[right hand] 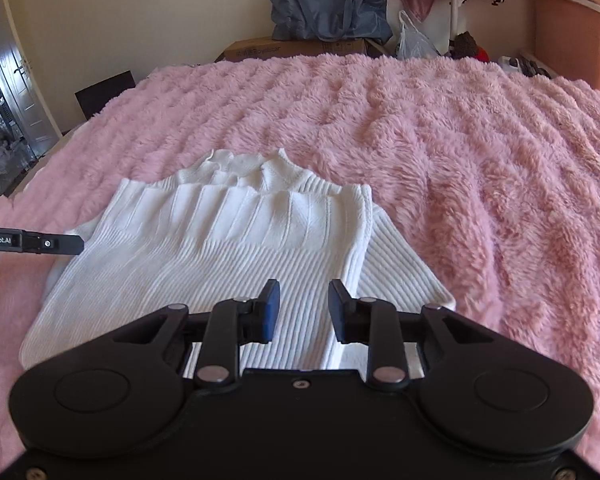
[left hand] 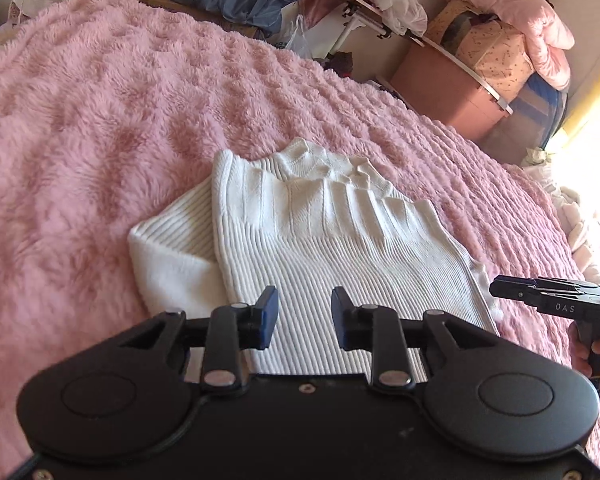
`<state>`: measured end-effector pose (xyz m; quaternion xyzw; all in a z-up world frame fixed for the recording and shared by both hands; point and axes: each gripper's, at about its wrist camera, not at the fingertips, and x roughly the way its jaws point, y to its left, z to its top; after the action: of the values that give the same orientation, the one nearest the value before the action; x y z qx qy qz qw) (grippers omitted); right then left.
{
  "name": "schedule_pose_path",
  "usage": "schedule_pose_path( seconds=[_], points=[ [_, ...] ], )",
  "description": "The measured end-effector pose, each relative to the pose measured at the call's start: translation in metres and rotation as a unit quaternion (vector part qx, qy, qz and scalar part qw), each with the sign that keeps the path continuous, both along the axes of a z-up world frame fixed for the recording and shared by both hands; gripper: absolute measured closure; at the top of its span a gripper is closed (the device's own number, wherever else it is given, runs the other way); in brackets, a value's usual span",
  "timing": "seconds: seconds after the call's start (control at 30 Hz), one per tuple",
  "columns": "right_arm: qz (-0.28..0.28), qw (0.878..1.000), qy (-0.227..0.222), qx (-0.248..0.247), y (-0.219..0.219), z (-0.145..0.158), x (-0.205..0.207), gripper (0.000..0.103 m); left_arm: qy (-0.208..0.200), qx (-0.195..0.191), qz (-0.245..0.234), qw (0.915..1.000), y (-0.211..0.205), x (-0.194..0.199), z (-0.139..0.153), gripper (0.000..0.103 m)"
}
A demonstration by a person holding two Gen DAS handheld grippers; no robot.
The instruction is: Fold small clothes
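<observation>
White sweater (left hand: 320, 240) on pink blanket (left hand: 100, 120) — blue bag (right hand: 328, 6), boxes (left hand: 452, 92) beyond.

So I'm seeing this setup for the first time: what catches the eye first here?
The white ribbed sweater, partly folded, lies in the middle of a fluffy pink blanket that covers the bed. Over its near edge hang the left gripper and right gripper, both open and empty. Behind the bed, a blue bag tops a cardboard box.

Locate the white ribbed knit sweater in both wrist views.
The white ribbed knit sweater lies on the fluffy pink blanket, just ahead of both grippers: centre in the left wrist view, centre-left in the right wrist view.
</observation>
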<state>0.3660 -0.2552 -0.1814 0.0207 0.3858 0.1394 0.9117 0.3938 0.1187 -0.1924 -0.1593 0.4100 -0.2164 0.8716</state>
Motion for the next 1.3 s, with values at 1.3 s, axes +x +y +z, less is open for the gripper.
schedule_pose_path(
  seconds=[1.3],
  points=[
    [-0.038,0.991,0.096,0.079,-0.033,-0.059,-0.065,0.088,0.104,0.002,0.028,0.9941,0.024,-0.075,-0.049,0.092]
  ],
)
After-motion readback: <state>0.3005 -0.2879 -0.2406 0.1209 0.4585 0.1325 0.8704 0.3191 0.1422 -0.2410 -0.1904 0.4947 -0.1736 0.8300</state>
